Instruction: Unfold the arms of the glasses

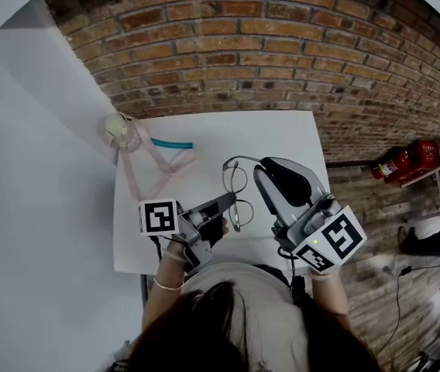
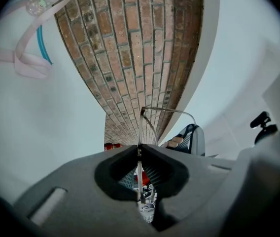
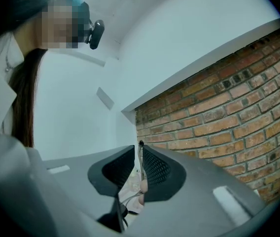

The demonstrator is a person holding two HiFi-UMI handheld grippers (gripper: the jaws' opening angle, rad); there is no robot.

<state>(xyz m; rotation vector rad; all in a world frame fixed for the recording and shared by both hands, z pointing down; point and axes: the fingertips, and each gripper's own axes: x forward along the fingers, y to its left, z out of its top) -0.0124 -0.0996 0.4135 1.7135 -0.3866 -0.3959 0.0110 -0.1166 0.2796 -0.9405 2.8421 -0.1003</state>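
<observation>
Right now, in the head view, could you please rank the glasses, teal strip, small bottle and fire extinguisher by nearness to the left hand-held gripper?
1. glasses: clamped in the left hand-held gripper.
2. teal strip: on the table, farther left.
3. small bottle: table's far left corner.
4. fire extinguisher: off the table, far right.

Bare indoor workspace, maybe a lab: small white table (image 1: 282,130), brickwork (image 1: 228,45), plain white wall (image 1: 34,169), red fire extinguishers (image 1: 406,161).
</observation>
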